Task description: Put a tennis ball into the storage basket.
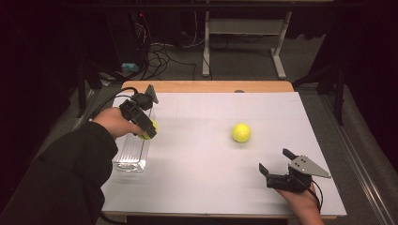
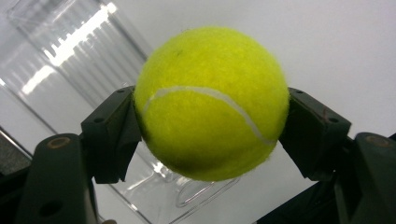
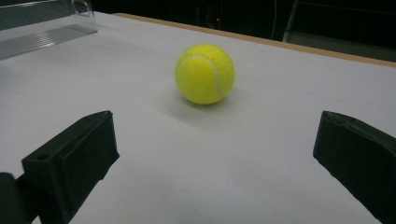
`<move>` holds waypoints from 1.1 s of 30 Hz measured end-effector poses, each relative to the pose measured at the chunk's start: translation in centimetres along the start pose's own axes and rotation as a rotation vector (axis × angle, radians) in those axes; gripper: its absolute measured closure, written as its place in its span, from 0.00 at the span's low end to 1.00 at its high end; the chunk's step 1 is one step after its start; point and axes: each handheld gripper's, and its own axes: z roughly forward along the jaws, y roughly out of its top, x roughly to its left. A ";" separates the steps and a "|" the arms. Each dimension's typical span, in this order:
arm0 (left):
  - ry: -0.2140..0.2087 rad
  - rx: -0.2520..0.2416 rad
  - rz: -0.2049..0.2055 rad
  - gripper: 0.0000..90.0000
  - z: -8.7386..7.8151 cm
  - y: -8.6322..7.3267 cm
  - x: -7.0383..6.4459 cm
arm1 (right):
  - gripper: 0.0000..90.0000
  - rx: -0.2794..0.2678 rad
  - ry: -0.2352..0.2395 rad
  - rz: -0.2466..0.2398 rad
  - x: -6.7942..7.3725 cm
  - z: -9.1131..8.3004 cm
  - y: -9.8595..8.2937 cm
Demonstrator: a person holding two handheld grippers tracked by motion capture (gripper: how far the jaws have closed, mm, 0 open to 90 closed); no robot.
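Dark room; white table [image 1: 211, 154]. Left gripper [image 1: 149, 131] grasps a tennis ball [image 2: 210, 102] between its jaws, above a clear container [image 1: 133, 152] at the table's left edge. Right gripper [image 1: 274, 161], jaws spread wide, faces a second ball [image 1: 241, 132] lying mid-table, well apart.

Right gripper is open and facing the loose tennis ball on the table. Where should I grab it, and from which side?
Grip the loose tennis ball across its widest middle, coming straight ahead, low over the table. It is round and stands free, and the right gripper already faces it with jaws spread wider than the ball.
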 end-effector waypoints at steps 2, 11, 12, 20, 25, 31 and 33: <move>0.007 0.005 -0.021 0.30 0.0 -0.5 0.8 | 0.00 0.001 0.001 -0.003 0.0 0.0 0.0; 0.016 0.022 -0.080 0.30 0.2 -1.9 3.3 | 0.00 0.004 0.000 -0.001 0.0 0.0 0.0; 0.016 0.022 -0.080 0.30 0.2 -1.9 3.3 | 0.00 0.004 0.000 -0.001 0.0 0.0 0.0; 0.037 0.036 -0.128 0.30 0.6 -2.8 4.9 | 0.00 0.003 -0.002 0.000 0.0 0.1 0.0; 0.038 0.033 -0.158 0.30 0.6 -3.1 5.9 | 0.00 0.003 -0.001 0.000 0.0 0.0 0.0; 0.054 0.032 -0.180 0.30 0.7 -2.7 6.6 | 0.00 0.002 0.000 -0.002 0.0 0.1 -0.1; 0.054 0.034 -0.178 0.30 0.9 -2.4 6.6 | 0.00 0.002 0.000 -0.002 0.0 0.1 -0.1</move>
